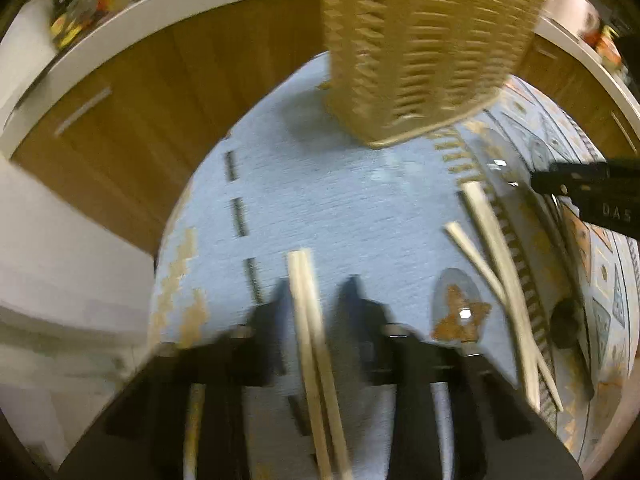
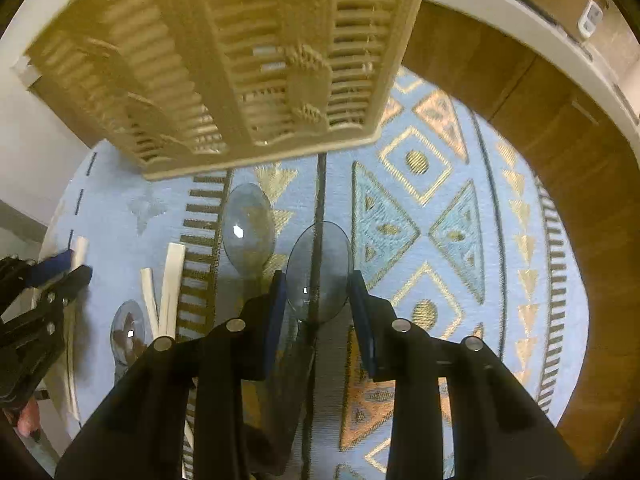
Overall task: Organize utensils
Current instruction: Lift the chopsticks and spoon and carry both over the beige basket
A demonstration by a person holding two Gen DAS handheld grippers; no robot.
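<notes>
My left gripper [image 1: 316,288] is shut on a pair of pale chopsticks [image 1: 306,312] that run up between its fingers. It also shows at the left edge of the right wrist view as the left gripper [image 2: 76,266]. My right gripper [image 2: 318,280] points down at the cloth, with a clear plastic spoon [image 2: 320,256] between its blue pads, which meet the edges of the bowl. A second clear spoon [image 2: 248,228] lies just left of it. Two loose chopsticks [image 1: 496,264] and a third clear spoon [image 1: 456,304] lie on the cloth between the grippers. The woven basket [image 2: 240,60] stands at the far side.
The round table wears a blue cloth [image 2: 440,208] with gold and orange patterns. Its edge curves close on the left [image 1: 168,240] and on the right [image 2: 576,280]. Wooden cabinet fronts [image 1: 140,112] under a white counter lie beyond.
</notes>
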